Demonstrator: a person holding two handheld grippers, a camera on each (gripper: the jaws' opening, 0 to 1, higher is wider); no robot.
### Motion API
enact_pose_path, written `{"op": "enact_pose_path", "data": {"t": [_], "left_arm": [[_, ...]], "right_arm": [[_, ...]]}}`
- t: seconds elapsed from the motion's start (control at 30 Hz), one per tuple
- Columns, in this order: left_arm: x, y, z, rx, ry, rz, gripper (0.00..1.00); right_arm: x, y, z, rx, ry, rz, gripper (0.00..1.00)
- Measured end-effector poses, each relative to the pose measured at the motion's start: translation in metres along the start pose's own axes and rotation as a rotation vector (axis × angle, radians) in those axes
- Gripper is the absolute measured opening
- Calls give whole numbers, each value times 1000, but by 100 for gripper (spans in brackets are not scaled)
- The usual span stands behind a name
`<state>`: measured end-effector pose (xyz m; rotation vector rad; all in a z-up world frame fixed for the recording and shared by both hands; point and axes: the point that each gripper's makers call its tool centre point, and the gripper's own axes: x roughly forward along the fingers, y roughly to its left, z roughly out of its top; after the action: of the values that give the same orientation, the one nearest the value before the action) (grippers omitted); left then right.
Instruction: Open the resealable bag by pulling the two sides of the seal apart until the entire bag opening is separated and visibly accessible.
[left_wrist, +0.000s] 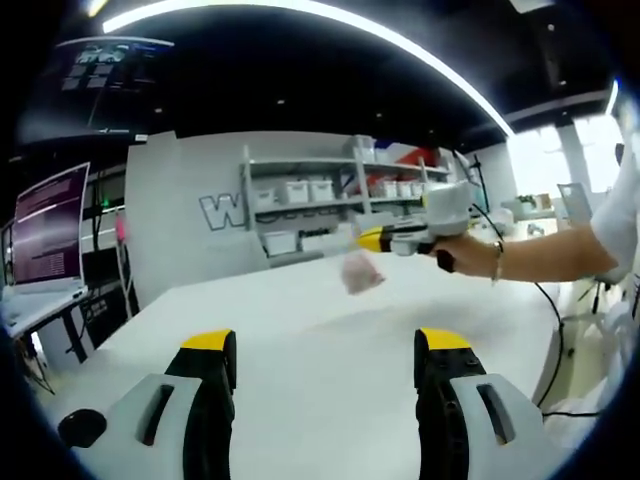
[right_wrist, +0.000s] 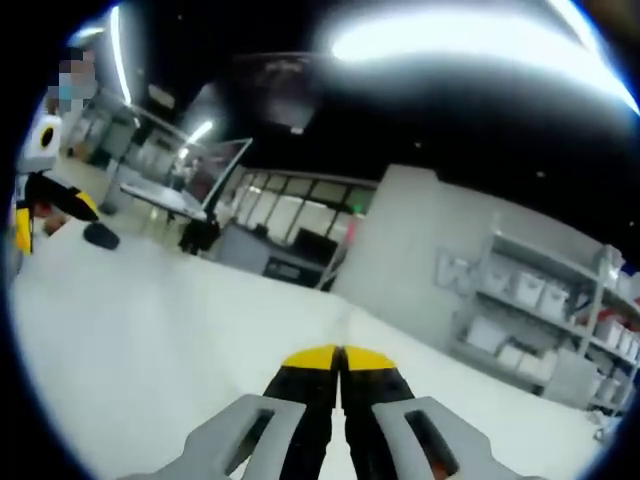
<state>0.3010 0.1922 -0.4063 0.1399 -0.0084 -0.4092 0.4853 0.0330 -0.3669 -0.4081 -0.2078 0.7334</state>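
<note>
- In the left gripper view, a lit monitor with a purple screen (left_wrist: 48, 225) is standing at the far left, past the edge of the wide white table (left_wrist: 300, 320).
- A small black round object (left_wrist: 82, 427) is lying on the table near its left corner.
- The left claw (left_wrist: 325, 345) is hovering over the table with its yellow-tipped jaws spread wide apart and nothing between them.
- Grey shelving with white storage bins (left_wrist: 320, 195) is standing behind the table.
- The small translucent pinkish resealable bag (left_wrist: 360, 270) is hanging in the air above the far side of the table, blurred, just under the tip of the right claw (left_wrist: 368, 239).
- A person's hand (left_wrist: 470, 252) is reaching in from the right, holding that claw.
- In the right gripper view, the right claw's jaws are pressed together over the table.
</note>
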Motion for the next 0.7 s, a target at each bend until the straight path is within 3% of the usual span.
{"op": "enact_pose_path", "data": {"t": [0.7], "left_arm": [[5, -6, -5, -5, 13, -14, 71]], "right_arm": [[-35, 6, 7, 13, -33, -2, 0]]}}
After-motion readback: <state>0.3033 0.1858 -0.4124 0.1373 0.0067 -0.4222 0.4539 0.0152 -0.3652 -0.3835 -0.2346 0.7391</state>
